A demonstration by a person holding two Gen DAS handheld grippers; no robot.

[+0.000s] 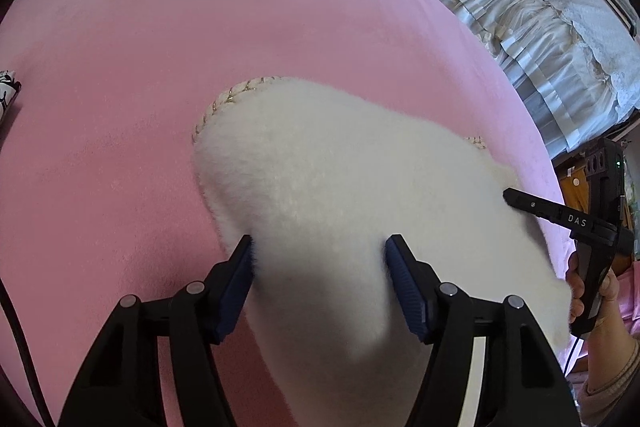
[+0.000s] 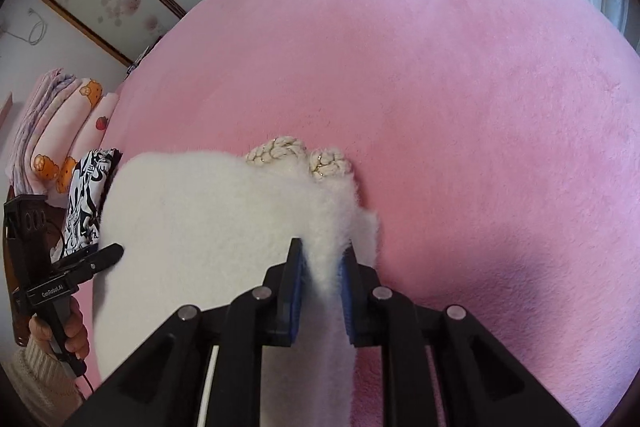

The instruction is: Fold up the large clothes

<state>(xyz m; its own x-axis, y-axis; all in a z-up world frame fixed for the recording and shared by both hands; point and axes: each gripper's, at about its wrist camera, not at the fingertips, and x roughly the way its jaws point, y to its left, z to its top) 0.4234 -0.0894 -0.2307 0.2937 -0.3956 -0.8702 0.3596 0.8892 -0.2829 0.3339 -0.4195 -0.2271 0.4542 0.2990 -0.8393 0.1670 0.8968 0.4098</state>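
A white fleece garment (image 1: pixel 340 167) with braided cream trim (image 1: pixel 240 89) lies on a pink blanket (image 1: pixel 160 47). My left gripper (image 1: pixel 320 259) stands wide at its near edge. A thick hump of fleece fills the gap, and both pads brush it without visibly squeezing. In the right wrist view the garment (image 2: pixel 200 219) runs off to the left. My right gripper (image 2: pixel 322 259) is shut on a narrow ridge of fleece near the braided trim (image 2: pixel 280 149). Each gripper shows in the other's view: the right gripper (image 1: pixel 560 215) at the garment's right edge, the left gripper (image 2: pixel 108 253) at its left edge.
A black-and-white patterned cloth (image 2: pixel 86 195) and a stack of folded pink bedding (image 2: pixel 60 115) sit at the blanket's left edge. White frilled fabric (image 1: pixel 540 19) hangs beyond the right edge. The person's hands (image 1: pixel 588 291) (image 2: pixel 72 331) hold the gripper handles. The pink blanket (image 2: pixel 460 87) stretches far ahead.
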